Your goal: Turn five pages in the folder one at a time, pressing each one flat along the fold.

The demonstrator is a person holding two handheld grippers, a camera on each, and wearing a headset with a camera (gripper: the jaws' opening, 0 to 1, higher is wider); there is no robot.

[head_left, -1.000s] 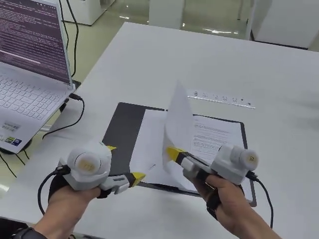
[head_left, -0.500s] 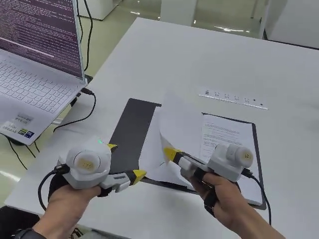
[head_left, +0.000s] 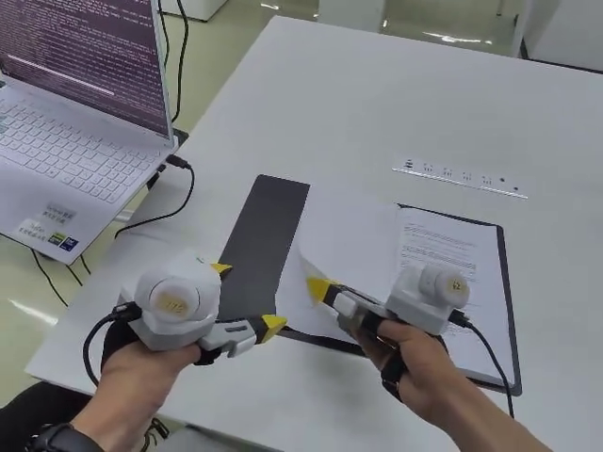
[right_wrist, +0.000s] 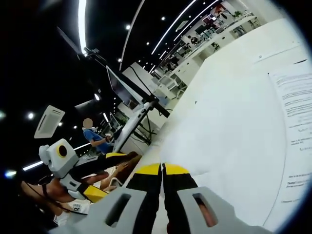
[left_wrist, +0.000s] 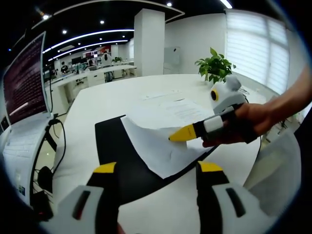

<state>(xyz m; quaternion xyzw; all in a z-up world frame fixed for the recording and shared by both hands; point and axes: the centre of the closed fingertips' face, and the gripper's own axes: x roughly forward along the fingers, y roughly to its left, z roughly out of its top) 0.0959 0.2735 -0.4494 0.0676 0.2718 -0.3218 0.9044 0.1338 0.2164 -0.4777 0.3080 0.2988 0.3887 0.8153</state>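
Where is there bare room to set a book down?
Free: the white tabletop beyond the folder and socket strip. Crowded: the near edge, with the left gripper, right gripper and lifted page; a cable lies beside the laptop.

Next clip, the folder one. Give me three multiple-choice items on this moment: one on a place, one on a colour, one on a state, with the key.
1. Where does the laptop stand relative to the folder?
A. on the person's left of it
B. on the person's right of it
C. on top of it

2. What colour is the folder's open cover?
A. red
B. black
C. white

3. What is the right gripper doing?
A. open above the table
B. shut on a cable
C. shut on a page

Key:
1 A: the head view shows it beyond the folder's left edge.
2 B: the bare cover is black against the white table.
3 C: its yellow tips meet on the raised page's edge.
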